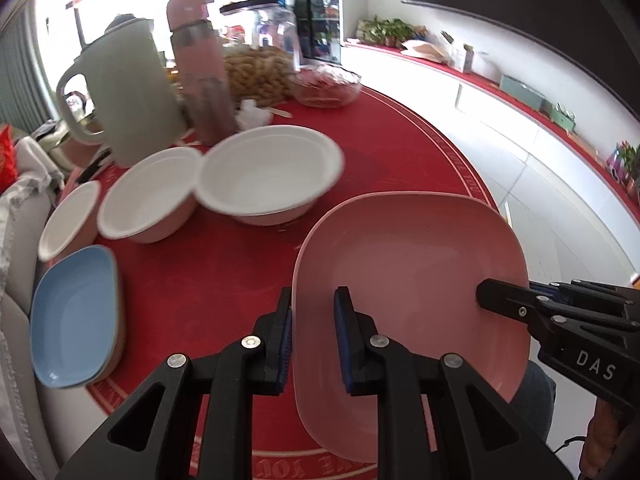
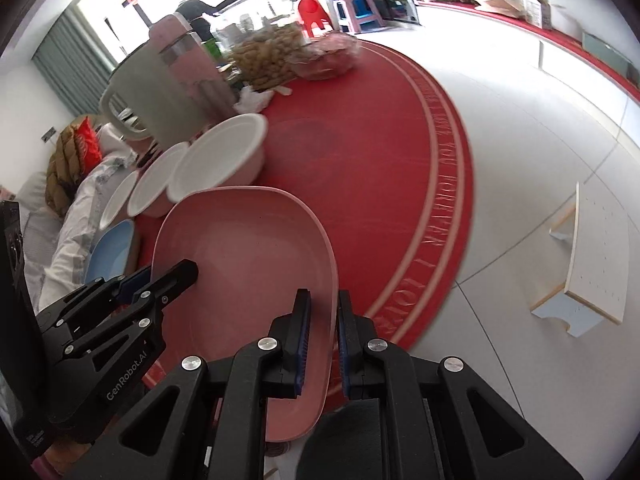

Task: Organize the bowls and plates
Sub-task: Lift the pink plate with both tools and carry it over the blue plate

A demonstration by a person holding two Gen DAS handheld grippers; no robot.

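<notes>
You hold the pink plate [image 1: 408,280] with both tongs at once, and it hangs above the red tabletop [image 1: 224,280], near the edge that is closest to you. The left tongs [image 1: 313,336] are clamped narrow on the plate's left rim, one pad outside and one inside. The right tongs [image 2: 323,340] grip the opposite rim in the same way. The plate is tilted a little and it does not rest on anything, as far as I can see.

I judge that the task is in an early or middle stage. Beyond the pink plate, farther from you, three white bowls stand in a row on the tabletop: the large white bowl [image 1: 272,172] is nearest to the plate, then the middle white bowl [image 1: 148,196], whose rim goes a little under the large one's rim, and then the small white bowl [image 1: 68,220] at the far left. They are not yet nested into one stack. To the left of the pink plate, well apart from it, the blue plate [image 1: 72,312] lies by the tabletop's edge, on something brownish that I cannot identify.

So what is left: you must set the pink plate down, probably together with the blue plate, and the bowls wait to be stacked. The green jug [image 1: 124,88] and the pink bottle [image 1: 200,64] behind the bowls leave not much free room there.
</notes>
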